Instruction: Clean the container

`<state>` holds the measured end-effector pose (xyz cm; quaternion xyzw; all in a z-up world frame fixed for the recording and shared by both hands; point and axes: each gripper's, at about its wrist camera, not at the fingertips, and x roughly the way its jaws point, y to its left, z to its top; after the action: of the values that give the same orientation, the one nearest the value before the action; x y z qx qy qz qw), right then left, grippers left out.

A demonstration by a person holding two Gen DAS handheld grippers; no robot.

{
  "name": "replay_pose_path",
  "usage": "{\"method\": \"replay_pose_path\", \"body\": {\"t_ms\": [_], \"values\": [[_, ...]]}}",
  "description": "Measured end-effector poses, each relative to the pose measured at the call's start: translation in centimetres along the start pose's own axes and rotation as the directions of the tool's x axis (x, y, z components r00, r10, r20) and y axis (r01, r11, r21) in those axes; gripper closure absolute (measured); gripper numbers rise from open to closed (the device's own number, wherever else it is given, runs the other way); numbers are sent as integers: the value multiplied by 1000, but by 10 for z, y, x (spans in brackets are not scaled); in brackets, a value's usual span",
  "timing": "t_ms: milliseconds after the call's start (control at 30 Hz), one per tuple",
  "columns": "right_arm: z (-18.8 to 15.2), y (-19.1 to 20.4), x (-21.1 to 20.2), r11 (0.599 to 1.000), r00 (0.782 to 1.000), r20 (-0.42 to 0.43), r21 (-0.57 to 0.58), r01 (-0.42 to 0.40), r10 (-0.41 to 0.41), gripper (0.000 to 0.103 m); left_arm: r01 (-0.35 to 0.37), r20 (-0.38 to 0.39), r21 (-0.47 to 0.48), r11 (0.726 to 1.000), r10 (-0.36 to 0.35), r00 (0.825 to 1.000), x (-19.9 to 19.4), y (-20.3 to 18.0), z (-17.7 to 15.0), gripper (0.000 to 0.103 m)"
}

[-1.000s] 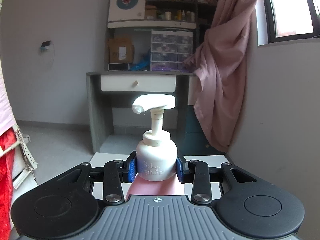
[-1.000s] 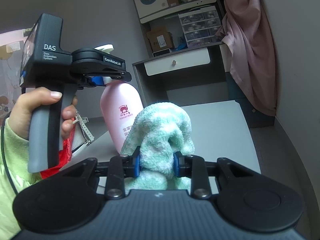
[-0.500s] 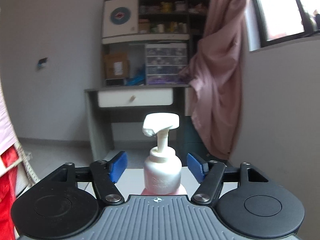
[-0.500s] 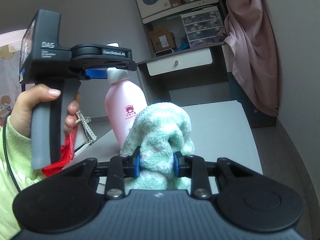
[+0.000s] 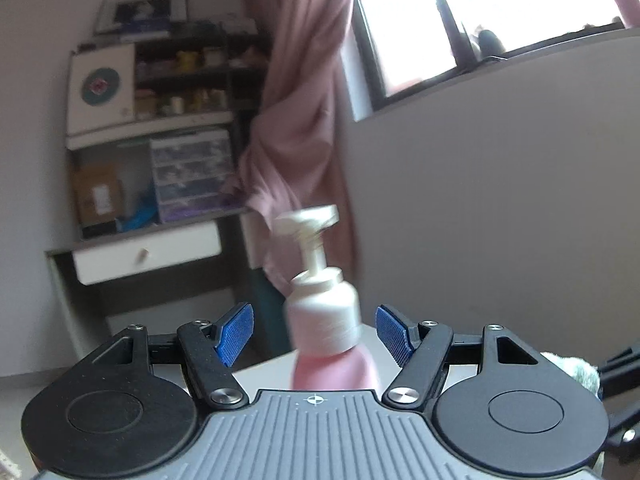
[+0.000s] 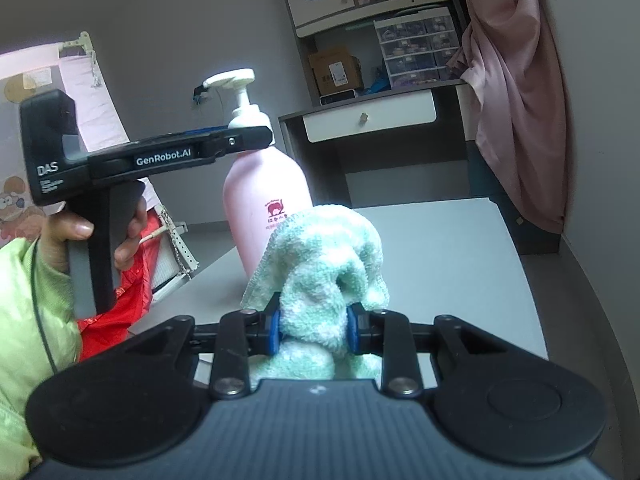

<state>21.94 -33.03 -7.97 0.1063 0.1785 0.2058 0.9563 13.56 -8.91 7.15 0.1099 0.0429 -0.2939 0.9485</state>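
**Left tool lets go of the pump bottle**

The left tool [image 5: 316, 332] has released the pink pump bottle [image 6: 266, 196]: a second ago its blue pads were clamped on the white collar, and now they stand apart on either side of it, touching nothing. The left wrist view has also swung and blurred, so the hand is drawing away while the bottle stands upright on its own on the grey desk [image 6: 460, 248].

The right tool [image 6: 313, 330] is clenched on a bunched mint-green cloth [image 6: 320, 256], as it was, held just in front of the bottle's lower body; whether cloth and bottle touch cannot be told.

With the bottle unsupported, wiping would likely push it over unless the left tool takes a new hold, perhaps lower or from another side.
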Motion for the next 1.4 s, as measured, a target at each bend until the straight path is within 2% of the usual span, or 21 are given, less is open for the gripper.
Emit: {"method": "replay_pose_path", "body": {"t_ms": [167, 300, 367, 400, 467, 567, 700, 800, 867, 967, 1100, 1200, 1300, 1400], "values": [[-1, 5, 8, 1000, 1000, -19, -17, -1, 1, 74, 146, 24, -111, 983, -144, 989, 15, 35, -10, 33], [-3, 5, 11, 1000, 999, -32, -22, 2, -2, 74, 206, 51, -104, 973, -201, 978, 24, 41, -19, 37], [-4, 3, 11, 1000, 999, -34, -18, 3, -4, 74, 248, 60, -99, 964, -243, 968, 28, 40, -24, 58], [-4, 3, 11, 1000, 999, -36, -17, 3, -4, 74, 257, 60, -99, 961, -252, 966, 29, 38, -26, 61], [-4, 2, 11, 1000, 999, -39, -15, 6, -6, 74, 252, -16, -77, 965, -254, 967, 43, 49, -43, 65], [-4, 2, 10, 1000, 999, -38, -18, 3, -4, 74, 238, -26, -66, 969, -240, 970, 59, 55, -51, 65], [-4, 3, 7, 1000, 1000, -27, -16, -1, 1, 74, 164, -64, -46, 985, -166, 984, 89, 61, -60, 65], [-5, 5, 4, 1000, 1000, -21, -13, -4, 3, 74, 53, -103, -67, 996, -60, 993, 118, 69, -66, 65], [-5, 5, 2, 1000, 1000, -19, -11, -7, 7, 74, -34, -133, -74, 997, 24, 991, 141, 75, -72, 65], [-6, 7, -1, 1000, 1000, -13, -9, -15, 14, 74, -165, -165, -63, 984, 153, 974, 175, 84, -83, 65], [-7, 8, -6, 1000, 1000, -6, -8, -25, 25, 74, -305, -221, -101, 947, 277, 935, 222, 108, -95, 65], [-7, 7, -11, 999, 1000, -2, -8, -31, 31, 74, -387, -233, -108, 916, 355, 905, 257, 126, -103, 65], [-8, 7, -14, 999, 999, 3, -6, -36, 36, 74, -426, -229, -115, 897, 393, 890, 291, 144, -111, 65], [-9, 6, -18, 999, 999, 8, -5, -41, 41, 74, -420, -220, -92, 903, 393, 893, 325, 162, -124, 65]]}}
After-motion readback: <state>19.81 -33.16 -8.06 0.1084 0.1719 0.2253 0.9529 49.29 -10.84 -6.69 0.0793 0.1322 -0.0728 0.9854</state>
